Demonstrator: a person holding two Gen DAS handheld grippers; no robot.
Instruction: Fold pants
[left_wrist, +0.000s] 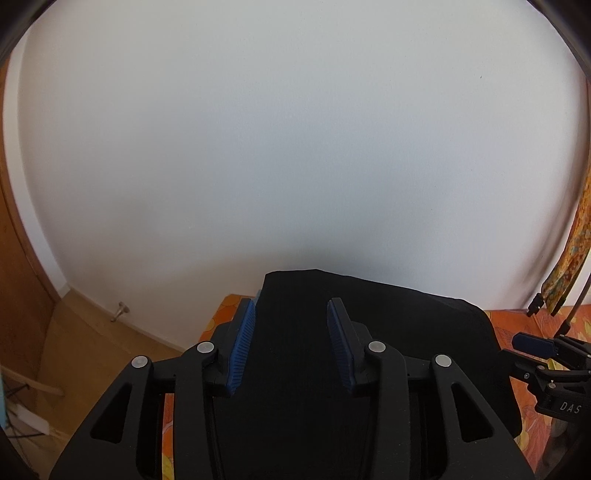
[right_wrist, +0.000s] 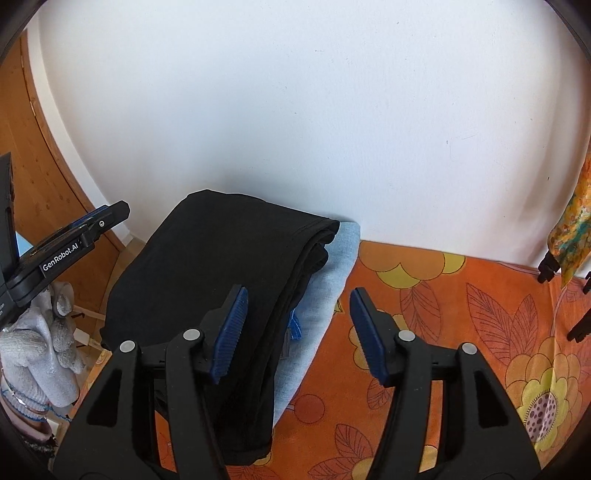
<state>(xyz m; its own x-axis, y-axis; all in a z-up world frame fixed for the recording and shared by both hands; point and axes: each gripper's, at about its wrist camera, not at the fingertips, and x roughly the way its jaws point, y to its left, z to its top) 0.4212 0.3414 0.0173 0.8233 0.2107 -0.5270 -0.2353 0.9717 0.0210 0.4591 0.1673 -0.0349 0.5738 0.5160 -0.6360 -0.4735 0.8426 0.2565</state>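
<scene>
Folded black pants (right_wrist: 218, 266) lie in a stack on top of a folded light blue garment (right_wrist: 325, 295) at the bed's far left corner by the wall. In the left wrist view the black pants (left_wrist: 369, 350) fill the lower middle. My left gripper (left_wrist: 291, 343) is open and empty, hovering just above the pants. It also shows in the right wrist view (right_wrist: 92, 225), held by a gloved hand. My right gripper (right_wrist: 295, 325) is open and empty, over the right edge of the stack, and shows at the right of the left wrist view (left_wrist: 535, 343).
An orange floral bedcover (right_wrist: 443, 332) spreads to the right of the stack. A white wall (right_wrist: 295, 110) stands close behind. A wooden door (right_wrist: 33, 166) and wooden floor (left_wrist: 85, 343) are on the left. A patterned cloth (right_wrist: 572, 229) hangs at the right edge.
</scene>
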